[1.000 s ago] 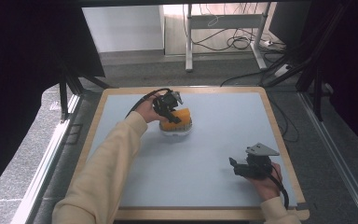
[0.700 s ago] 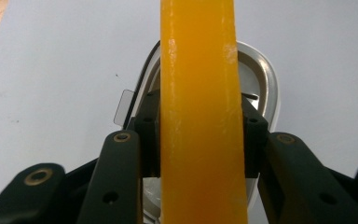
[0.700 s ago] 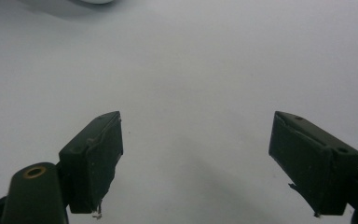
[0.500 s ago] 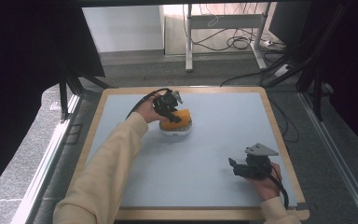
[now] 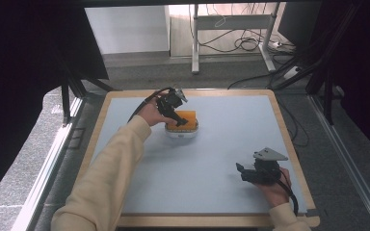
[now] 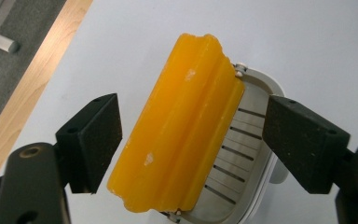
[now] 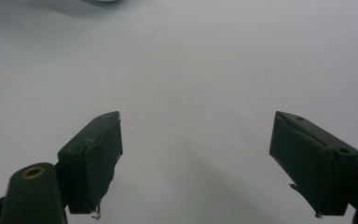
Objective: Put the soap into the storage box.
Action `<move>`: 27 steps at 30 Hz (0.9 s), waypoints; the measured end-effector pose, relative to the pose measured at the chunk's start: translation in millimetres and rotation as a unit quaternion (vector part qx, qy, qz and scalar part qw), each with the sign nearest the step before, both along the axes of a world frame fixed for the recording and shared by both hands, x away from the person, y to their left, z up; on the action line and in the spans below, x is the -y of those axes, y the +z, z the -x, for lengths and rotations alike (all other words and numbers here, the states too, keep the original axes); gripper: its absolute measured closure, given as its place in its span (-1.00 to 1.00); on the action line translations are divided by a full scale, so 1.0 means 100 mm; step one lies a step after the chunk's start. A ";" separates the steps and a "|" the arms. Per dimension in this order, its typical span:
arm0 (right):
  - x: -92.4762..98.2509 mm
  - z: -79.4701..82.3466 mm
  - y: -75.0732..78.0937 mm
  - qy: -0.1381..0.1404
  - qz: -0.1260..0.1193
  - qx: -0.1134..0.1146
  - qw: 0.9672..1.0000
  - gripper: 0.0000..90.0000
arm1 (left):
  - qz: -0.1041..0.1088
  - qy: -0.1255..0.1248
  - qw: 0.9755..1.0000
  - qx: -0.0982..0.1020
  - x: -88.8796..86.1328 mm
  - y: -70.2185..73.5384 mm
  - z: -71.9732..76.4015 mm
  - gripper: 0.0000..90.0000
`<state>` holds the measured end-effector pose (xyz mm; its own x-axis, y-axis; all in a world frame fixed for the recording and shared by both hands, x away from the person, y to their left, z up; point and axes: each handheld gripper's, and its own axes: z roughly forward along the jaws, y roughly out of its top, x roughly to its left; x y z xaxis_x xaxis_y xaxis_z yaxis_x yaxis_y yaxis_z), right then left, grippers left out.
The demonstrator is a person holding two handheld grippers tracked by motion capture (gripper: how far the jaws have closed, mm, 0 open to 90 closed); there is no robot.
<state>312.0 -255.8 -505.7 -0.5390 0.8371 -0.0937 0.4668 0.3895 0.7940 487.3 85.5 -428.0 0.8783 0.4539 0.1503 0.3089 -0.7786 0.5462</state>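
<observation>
A: What is the left gripper (image 6: 191, 140) doing?
B: Its jaws have just been opening wide; the orange soap (image 6: 182, 126) is lying between them in the white dish (image 6: 256, 140), pads not pressing.
A: And the right gripper (image 7: 196, 163)?
B: It is gaping over bare table (image 7: 191, 70); holding nothing.

Soap (image 6: 182, 126): solid orange-yellow, a few pale flecks. Dish (image 6: 254, 154): white rim, silver-grey insert with dark parallel slots. Table (image 5: 231, 144): pale blue-grey top, light wood border. Both grippers: black jaws; right gripper (image 5: 243, 171) carries a grey plate. Sleeve (image 5: 111, 173): cream.
</observation>
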 end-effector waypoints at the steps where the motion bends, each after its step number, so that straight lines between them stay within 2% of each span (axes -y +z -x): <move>1: 0.00 0.00 0.00 0.000 0.000 0.000 1.000 -0.62 | 0.007 0.006 1.000 0.003 -0.01 0.00 0.01 -0.58; 4: 0.00 0.00 0.00 0.000 0.000 -0.002 1.000 -0.62 | 0.041 0.027 0.999 -0.009 -0.06 0.02 0.07 -0.56; 9: 0.00 -0.01 -0.01 0.000 0.002 -0.002 1.000 -0.62 | 0.059 0.034 0.998 -0.013 -0.14 0.03 0.19 -0.56; 10: 0.00 0.00 -0.01 0.000 0.002 -0.002 1.000 -0.62 | 0.059 0.040 0.997 -0.016 -0.18 0.02 0.26 -0.56; 14: -0.02 0.00 -0.01 0.001 0.003 -0.004 1.000 -0.62 | 0.053 0.052 0.997 -0.015 -0.26 0.02 0.37 -0.57; 17: -0.02 0.00 -0.02 0.001 0.005 -0.004 1.000 -0.62 | 0.063 0.057 0.996 -0.014 -0.38 0.01 0.56 -0.57; 19: -0.02 0.00 -0.02 0.001 0.005 -0.004 1.000 -0.63 | 0.064 0.058 0.996 -0.013 -0.42 0.00 0.61 -0.57; 20: -0.03 0.00 -0.02 0.001 0.007 -0.004 1.000 -0.63 | 0.071 0.058 0.996 -0.013 -0.49 -0.01 0.71 -0.57; 21: -0.03 0.01 -0.02 0.001 0.008 -0.005 1.000 -0.63 | 0.071 0.058 0.996 -0.013 -0.49 -0.01 0.71 -0.57; 22: -0.03 0.01 -0.02 0.001 0.008 -0.006 1.000 -0.63 | 0.086 0.063 0.994 -0.020 -0.56 -0.02 0.82 -0.56; 27: -0.04 0.00 -0.03 0.001 0.010 -0.008 1.000 -0.64 | 0.094 0.080 0.992 -0.018 -0.66 -0.06 1.03 -0.55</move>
<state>311.6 -252.2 -508.9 -0.5417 0.8343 -0.1025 0.4790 0.4065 0.7780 384.7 151.7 -433.5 0.7962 0.6047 0.0200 0.4416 -0.6035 0.6639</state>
